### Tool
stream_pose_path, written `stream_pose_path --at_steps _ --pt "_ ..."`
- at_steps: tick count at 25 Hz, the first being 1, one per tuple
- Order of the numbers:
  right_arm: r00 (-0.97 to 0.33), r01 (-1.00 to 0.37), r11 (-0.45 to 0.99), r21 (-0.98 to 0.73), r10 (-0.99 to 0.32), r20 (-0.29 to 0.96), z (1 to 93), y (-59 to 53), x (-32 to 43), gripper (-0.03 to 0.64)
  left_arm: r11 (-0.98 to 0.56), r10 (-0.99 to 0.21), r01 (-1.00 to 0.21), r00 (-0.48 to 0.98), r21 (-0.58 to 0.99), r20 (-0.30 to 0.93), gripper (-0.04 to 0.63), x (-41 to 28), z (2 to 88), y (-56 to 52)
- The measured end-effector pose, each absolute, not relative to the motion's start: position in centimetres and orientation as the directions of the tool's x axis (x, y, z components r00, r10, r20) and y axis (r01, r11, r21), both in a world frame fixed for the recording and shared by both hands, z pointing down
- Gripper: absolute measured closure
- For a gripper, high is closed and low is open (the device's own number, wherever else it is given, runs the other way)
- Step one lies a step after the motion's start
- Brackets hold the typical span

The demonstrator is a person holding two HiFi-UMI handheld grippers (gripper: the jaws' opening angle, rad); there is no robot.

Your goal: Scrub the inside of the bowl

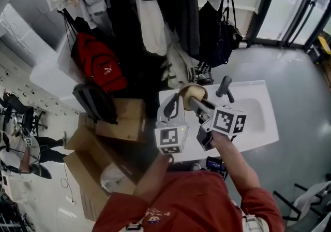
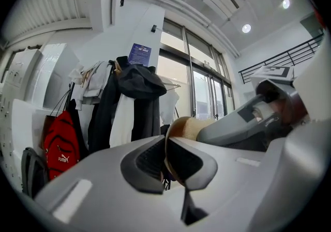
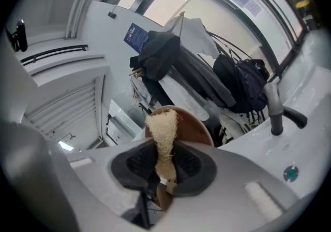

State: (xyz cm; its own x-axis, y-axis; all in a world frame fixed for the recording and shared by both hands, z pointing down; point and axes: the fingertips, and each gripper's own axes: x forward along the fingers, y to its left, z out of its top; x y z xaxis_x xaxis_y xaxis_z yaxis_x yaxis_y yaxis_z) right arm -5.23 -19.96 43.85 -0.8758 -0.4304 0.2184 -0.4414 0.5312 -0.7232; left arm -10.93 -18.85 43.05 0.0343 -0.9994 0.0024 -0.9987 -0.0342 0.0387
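A brown bowl [image 1: 192, 92] is held on edge above the white sink top [image 1: 261, 135]. My left gripper [image 1: 174, 106] is shut on the bowl's rim; in the left gripper view the thin rim [image 2: 168, 153] runs between the dark pads of the left gripper [image 2: 166, 166]. My right gripper [image 1: 194, 102] is shut on a beige fibre scrubber [image 3: 163, 128]. The scrubber's tip reaches into the bowl [image 3: 195, 126], whose brown inside faces the right gripper [image 3: 163, 168]. In the left gripper view the right gripper's grey body [image 2: 243, 122] lies just beyond the bowl [image 2: 185, 127].
A dark faucet [image 1: 225, 87] stands at the sink's back edge, seen also as the faucet [image 3: 274, 106] in the right gripper view, with the basin [image 1: 257, 113] to the right. Coats and bags hang behind, a red backpack [image 1: 101, 65] and cardboard boxes [image 1: 121, 120] at the left.
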Motion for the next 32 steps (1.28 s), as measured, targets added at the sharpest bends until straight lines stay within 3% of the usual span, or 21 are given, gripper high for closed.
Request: stream_pose_path --at_steps 12,25,32 --pt "-0.848 -0.489 0.596 -0.637 -0.495 0.188 42.2 -19.8 -3.7 0.541 -0.020 -0.998 -0.999 0.022 0.049 0.053 0.572 -11.9 44.8 -19.6" --pt "-0.706 -0.689 0.611 -0.390 -0.688 0.169 41.0 -21.5 0.6 0.541 -0.013 -0.988 -0.994 0.030 0.111 0.151 0.572 -12.6 48.7 -22.0" --pt "-0.666 -0.732 0.573 -0.369 -0.715 0.211 42.5 -21.7 1.7 0.541 0.002 -0.969 -0.982 0.044 0.186 0.245 0.572 -13.6 53.3 -24.1"
